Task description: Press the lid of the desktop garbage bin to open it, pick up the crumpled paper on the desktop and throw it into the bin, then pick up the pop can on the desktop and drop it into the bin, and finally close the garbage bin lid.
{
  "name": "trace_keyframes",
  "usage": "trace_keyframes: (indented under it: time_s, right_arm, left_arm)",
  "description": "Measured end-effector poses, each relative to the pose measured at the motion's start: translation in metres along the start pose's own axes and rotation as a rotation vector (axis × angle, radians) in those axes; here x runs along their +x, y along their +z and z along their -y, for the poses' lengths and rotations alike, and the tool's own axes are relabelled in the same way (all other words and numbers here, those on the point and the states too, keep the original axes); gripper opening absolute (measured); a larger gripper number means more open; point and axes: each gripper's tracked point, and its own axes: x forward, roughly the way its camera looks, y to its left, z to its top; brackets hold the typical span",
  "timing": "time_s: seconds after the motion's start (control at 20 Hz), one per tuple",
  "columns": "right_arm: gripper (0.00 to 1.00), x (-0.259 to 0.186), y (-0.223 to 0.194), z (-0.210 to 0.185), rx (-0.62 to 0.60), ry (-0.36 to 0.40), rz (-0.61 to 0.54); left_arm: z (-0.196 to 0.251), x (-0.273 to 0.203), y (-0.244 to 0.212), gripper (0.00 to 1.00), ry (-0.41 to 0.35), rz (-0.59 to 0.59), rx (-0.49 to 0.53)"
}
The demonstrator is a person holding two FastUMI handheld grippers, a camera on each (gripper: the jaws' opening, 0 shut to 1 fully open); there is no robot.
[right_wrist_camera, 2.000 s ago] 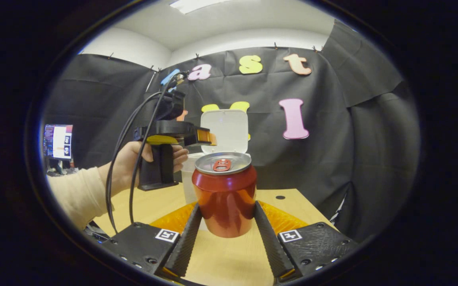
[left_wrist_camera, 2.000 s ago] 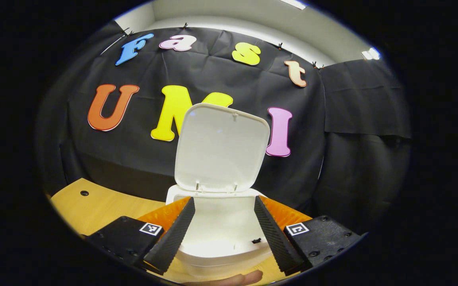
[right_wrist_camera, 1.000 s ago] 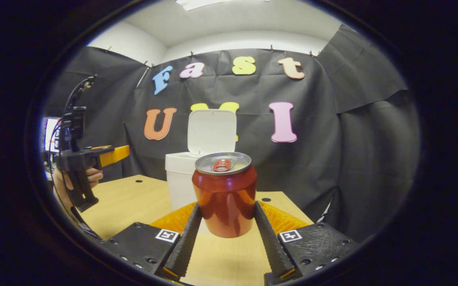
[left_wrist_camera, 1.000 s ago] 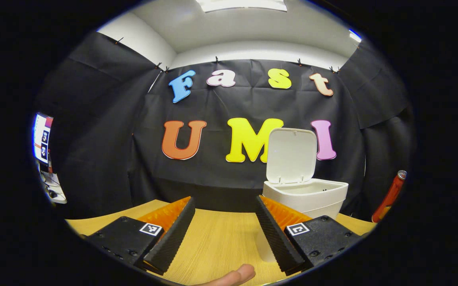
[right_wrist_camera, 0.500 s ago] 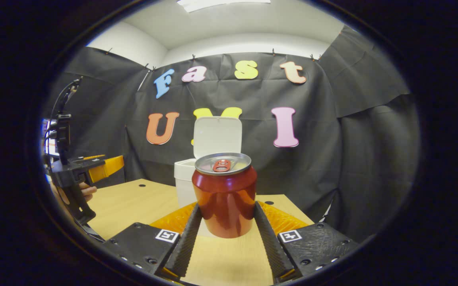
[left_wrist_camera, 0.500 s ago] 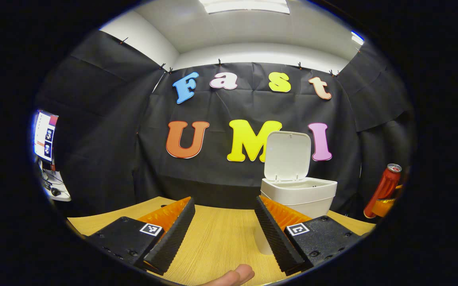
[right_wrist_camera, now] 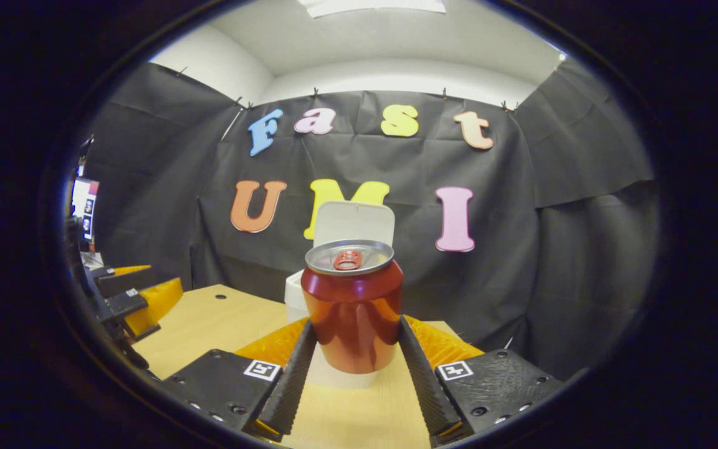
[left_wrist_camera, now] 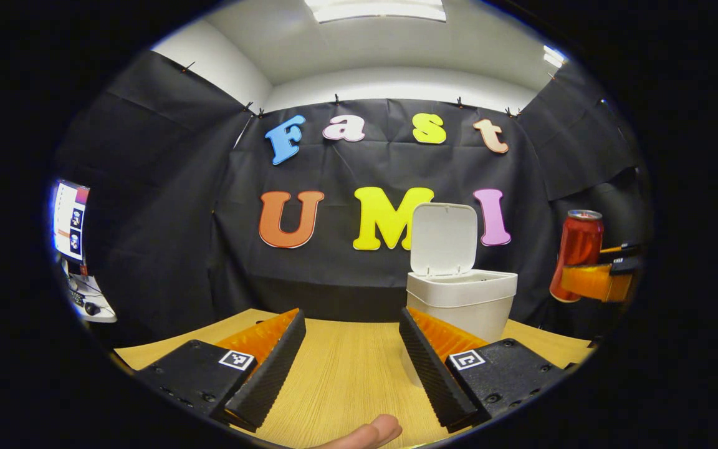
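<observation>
The left gripper (left_wrist_camera: pixel 349 368) has pulled back from over the bin (left_wrist_camera: pixel 462 299) to the left side of the table (left_wrist_camera: pixel 346 374), and the right gripper (right_wrist_camera: pixel 351 368) has lifted the can (right_wrist_camera: pixel 351 305) up higher, nearer the bin.

Lab booth — black cloth walls (left_wrist_camera: pixel 166 206), wooden table (left_wrist_camera: pixel 346 374), monitor (left_wrist_camera: pixel 67 211).

The garbage bin (left_wrist_camera: pixel 462 299) stood on the desktop (left_wrist_camera: pixel 346 374) with its lid (left_wrist_camera: pixel 444 239) upright at its back. The pop can (right_wrist_camera: pixel 353 305) hung before the bin, between the right gripper (right_wrist_camera: pixel 353 368)'s fingers. The left gripper (left_wrist_camera: pixel 349 368) stood left of the bin.
</observation>
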Motion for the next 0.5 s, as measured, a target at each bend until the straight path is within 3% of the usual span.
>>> trace_keyframes:
  time_s: [0.25,0.5]
  right_arm:
    - [0.77,0.031,0.055,-0.029,0.006,0.022,0.019]
    - [0.76,0.091,0.069,-0.047,-0.017,0.006,-0.043]
  left_arm:
    - [-0.015,-0.007,-0.002,0.98,-0.007,0.003,-0.026]
    - [-0.033,-0.013,-0.003,0.98,0.005,-0.006,-0.053]
